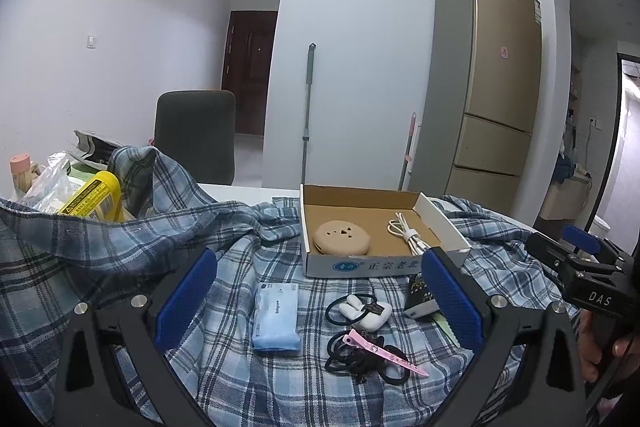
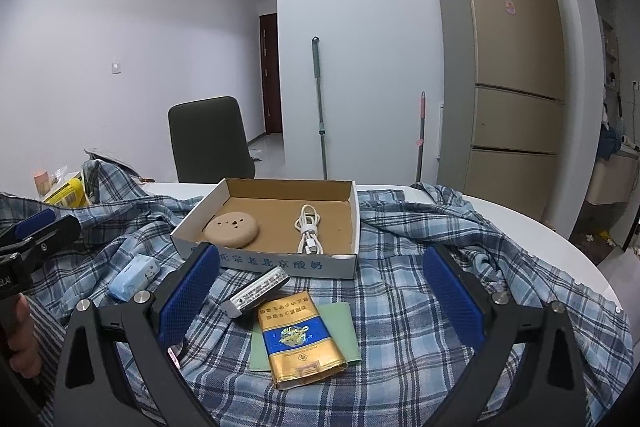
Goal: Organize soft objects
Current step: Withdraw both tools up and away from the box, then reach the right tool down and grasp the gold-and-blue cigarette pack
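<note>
A: What was occluded?
B: Left gripper [image 1: 320,297] finger covered part of the dark packet [image 1: 420,301]; black hair ties [image 1: 360,359] were tangled, count unclear.
A: Claws?
B: Both wide open, empty. Right gripper [image 2: 324,293] hovered over the gold pouch [image 2: 300,339] on a green card [image 2: 344,331].
A: Room?
B: Plaid cloth [image 1: 224,267] was free at the edges. Cardboard box [image 2: 340,267] held one tan disc [image 2: 231,227], one white cable [image 2: 309,229]. One tissue pack [image 1: 276,315], one pink clip [image 1: 384,351].

Blue tissue pack [image 1: 276,315] lies flat beside black hair ties [image 1: 362,355] on plaid cloth [image 1: 224,267]
</note>
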Tool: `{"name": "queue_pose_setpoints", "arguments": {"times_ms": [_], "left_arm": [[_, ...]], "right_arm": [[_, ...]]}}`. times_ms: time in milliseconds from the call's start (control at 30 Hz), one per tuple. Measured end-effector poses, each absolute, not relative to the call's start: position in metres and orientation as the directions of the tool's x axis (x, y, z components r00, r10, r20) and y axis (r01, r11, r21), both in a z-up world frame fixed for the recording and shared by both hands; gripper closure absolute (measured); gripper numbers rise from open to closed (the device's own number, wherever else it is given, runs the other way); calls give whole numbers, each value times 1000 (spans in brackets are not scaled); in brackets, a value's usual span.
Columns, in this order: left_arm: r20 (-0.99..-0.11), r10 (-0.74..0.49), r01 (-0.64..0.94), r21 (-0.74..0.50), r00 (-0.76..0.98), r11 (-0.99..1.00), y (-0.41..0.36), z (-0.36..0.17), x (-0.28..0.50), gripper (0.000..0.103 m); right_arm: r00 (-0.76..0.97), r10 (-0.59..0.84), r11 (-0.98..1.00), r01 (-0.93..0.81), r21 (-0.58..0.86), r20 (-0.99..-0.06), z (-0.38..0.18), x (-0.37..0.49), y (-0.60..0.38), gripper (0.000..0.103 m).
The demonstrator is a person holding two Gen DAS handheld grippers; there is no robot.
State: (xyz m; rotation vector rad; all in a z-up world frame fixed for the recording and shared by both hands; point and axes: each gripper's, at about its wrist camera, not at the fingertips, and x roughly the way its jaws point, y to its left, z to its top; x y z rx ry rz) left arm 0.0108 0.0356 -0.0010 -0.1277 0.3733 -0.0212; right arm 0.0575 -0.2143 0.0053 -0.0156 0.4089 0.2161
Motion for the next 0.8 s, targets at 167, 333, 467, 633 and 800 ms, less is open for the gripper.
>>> {"name": "queue_pose_setpoints", "arguments": {"times_ms": [167, 333, 467, 633, 800], "left_arm": [[-373, -58, 10, -130, 926, 992, 36, -2, 12, 0], [-373, -89, 37, -146, 924, 989, 36, 0, 10, 0], [-390, -100, 44, -149, 916, 988, 35, -1, 11, 0], [-439, -92, 27, -150, 894, 988, 37, -7, 19, 0], [-529, -133, 67, -142, 838, 988, 29, -19, 32, 0]], "right_arm": [[845, 275, 959, -275, 69, -459, 9, 67, -214, 2], [734, 406, 901, -422, 102, -545, 21, 84, -208, 2], [639, 403, 874, -481, 69, -655, 5, 102, -197, 2], [538, 335, 872, -488, 39, -774, -33, 125, -190, 12], [449, 312, 859, -511, 46, -837, -63, 135, -183, 13]]}}
